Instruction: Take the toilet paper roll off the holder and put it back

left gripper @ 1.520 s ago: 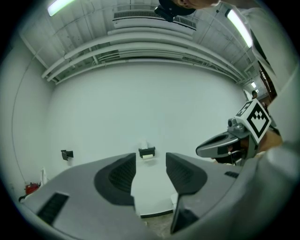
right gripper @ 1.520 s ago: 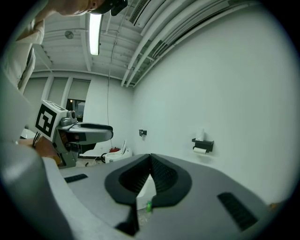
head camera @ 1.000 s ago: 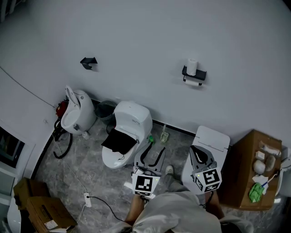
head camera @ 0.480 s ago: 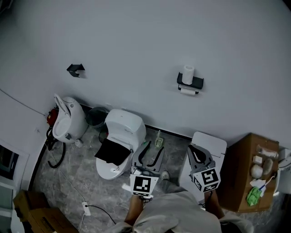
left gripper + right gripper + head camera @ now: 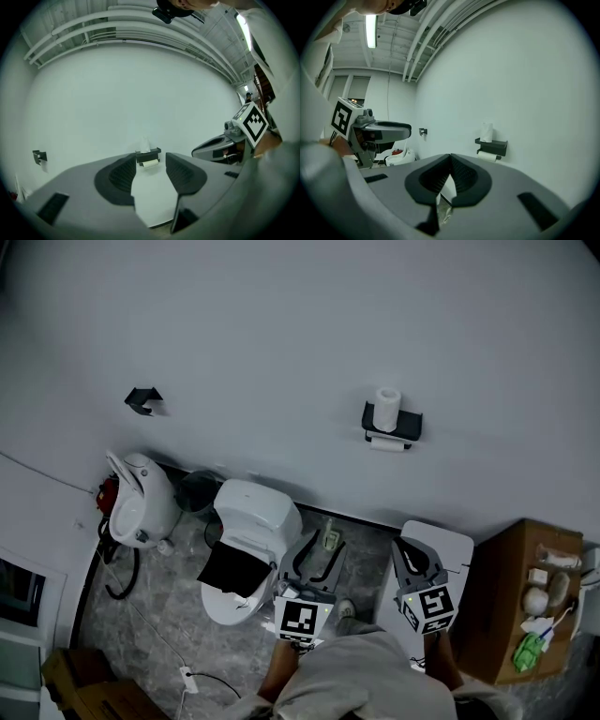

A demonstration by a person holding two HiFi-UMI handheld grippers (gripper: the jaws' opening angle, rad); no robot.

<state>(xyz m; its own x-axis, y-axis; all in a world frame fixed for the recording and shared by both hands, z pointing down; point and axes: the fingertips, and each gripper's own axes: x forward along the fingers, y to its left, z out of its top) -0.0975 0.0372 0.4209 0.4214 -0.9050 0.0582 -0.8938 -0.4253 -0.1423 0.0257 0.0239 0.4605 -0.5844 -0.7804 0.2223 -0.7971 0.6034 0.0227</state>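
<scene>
One toilet paper roll [image 5: 385, 443] partly hidden under holder [image 5: 394, 422].

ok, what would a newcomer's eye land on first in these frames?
First, the black wall-mounted holder on the bare white wall, with an upright white paper roll on top and a second white roll hanging beneath. Next, the white toilet on the grey marbled floor lower left. At the head view's bottom edge, the left gripper, jaws apart, and the right gripper, jaws together, are empty and far from the holder.
</scene>
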